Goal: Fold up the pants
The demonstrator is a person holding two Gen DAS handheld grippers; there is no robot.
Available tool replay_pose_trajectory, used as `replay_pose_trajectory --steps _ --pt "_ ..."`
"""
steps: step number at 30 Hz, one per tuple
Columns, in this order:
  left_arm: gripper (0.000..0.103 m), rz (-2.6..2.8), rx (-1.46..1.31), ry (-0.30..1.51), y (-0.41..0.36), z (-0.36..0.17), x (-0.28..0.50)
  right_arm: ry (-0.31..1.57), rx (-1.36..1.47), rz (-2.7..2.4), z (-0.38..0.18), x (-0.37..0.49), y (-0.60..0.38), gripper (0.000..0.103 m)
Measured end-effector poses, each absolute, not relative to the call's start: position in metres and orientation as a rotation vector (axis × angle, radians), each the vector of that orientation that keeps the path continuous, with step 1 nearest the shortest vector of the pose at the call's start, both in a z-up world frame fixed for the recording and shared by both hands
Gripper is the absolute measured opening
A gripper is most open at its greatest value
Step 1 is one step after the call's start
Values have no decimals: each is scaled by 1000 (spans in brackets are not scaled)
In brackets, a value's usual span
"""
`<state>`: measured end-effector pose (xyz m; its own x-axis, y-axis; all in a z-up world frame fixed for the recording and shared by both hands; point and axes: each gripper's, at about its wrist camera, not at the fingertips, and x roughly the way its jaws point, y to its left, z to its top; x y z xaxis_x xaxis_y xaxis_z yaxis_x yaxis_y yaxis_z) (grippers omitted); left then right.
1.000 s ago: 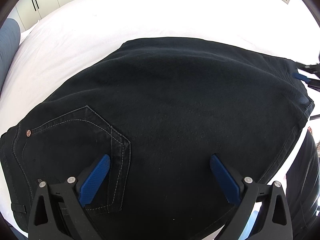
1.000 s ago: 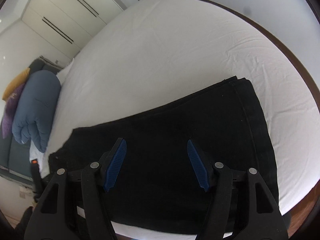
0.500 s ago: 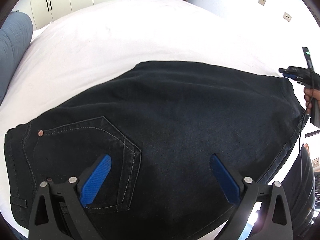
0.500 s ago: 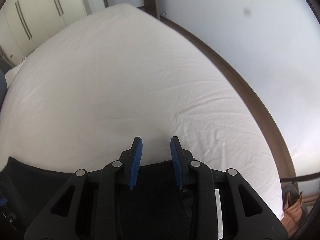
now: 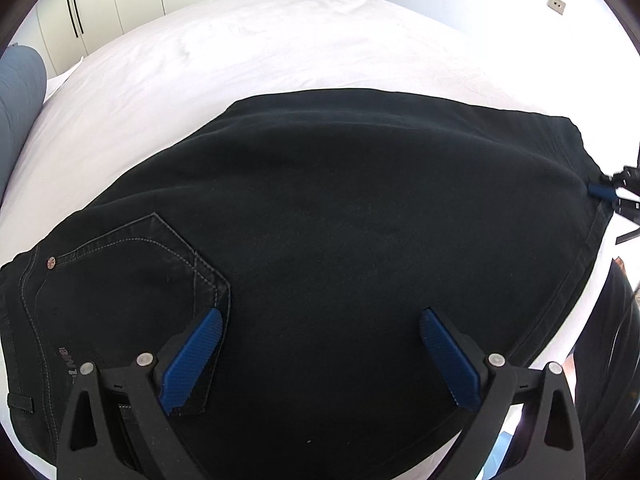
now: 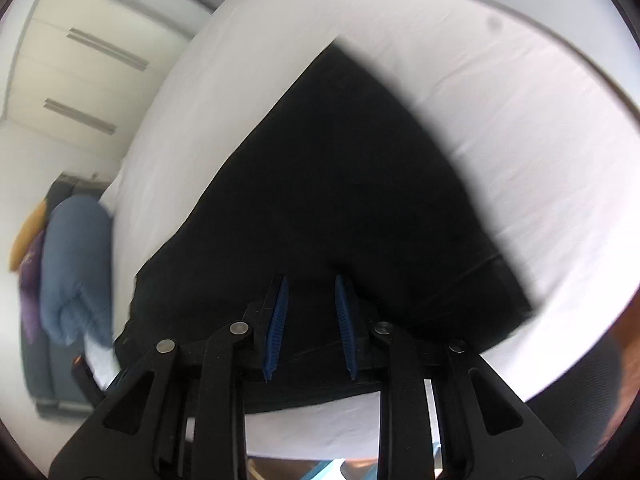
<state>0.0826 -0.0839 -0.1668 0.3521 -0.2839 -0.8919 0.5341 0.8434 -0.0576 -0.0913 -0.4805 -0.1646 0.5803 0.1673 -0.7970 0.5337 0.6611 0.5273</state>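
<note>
The black pants [image 5: 340,220] lie folded flat on the white bed [image 5: 260,40], taking up the near part of the mattress, with the back pocket [image 5: 140,272] and waistband toward the left of the left wrist view and a stitched edge running down the right side. The left claw [image 5: 320,320] hangs over the near middle of the fabric, released, its 2 blue pads spread wide apart with only dark cloth showing between them.

The right claw [image 6: 310,292] sits at the right-hand end of the pants; in the left wrist view one of its blue pads [image 5: 600,191] shows right at the cloth's edge. In its own blurred view the 2 pads are drawn close, a narrow gap between them over the dark fabric [image 6: 340,180], but I cannot tell whether cloth is pinched there.

Around the work: a blue-grey pillow [image 6: 76,264] with orange and purple cushions behind it stands off the far left side of the bed, well apart from the pants. White wardrobe doors [image 5: 120,0] with dark handles stand beyond the head of the bed, and a pale wall with 2 sockets [image 5: 557,3] runs along the right.

Bare sheet stretches wide beyond the far edge of the pants. On the near side the pants reach close to the mattress edge, leaving only a thin white strip.
</note>
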Motion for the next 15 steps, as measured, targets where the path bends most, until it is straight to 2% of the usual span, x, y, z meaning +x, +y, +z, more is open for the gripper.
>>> replay_pose_trajectory --steps 4,7,9,14,15 --pt "101 -517 292 1084 -70 -167 72 954 701 -483 -132 -105 -506 26" --pt "101 -516 282 1086 -56 -168 65 875 770 -255 -105 -96 -466 26" --pt "101 -518 294 1091 -52 -171 63 891 813 -47 -101 -79 -414 26" --pt "101 -529 279 1132 -46 -176 54 1134 785 164 -161 -49 -309 26" --pt "101 -535 274 1135 -45 -174 57 1207 788 143 -184 -53 -305 21"
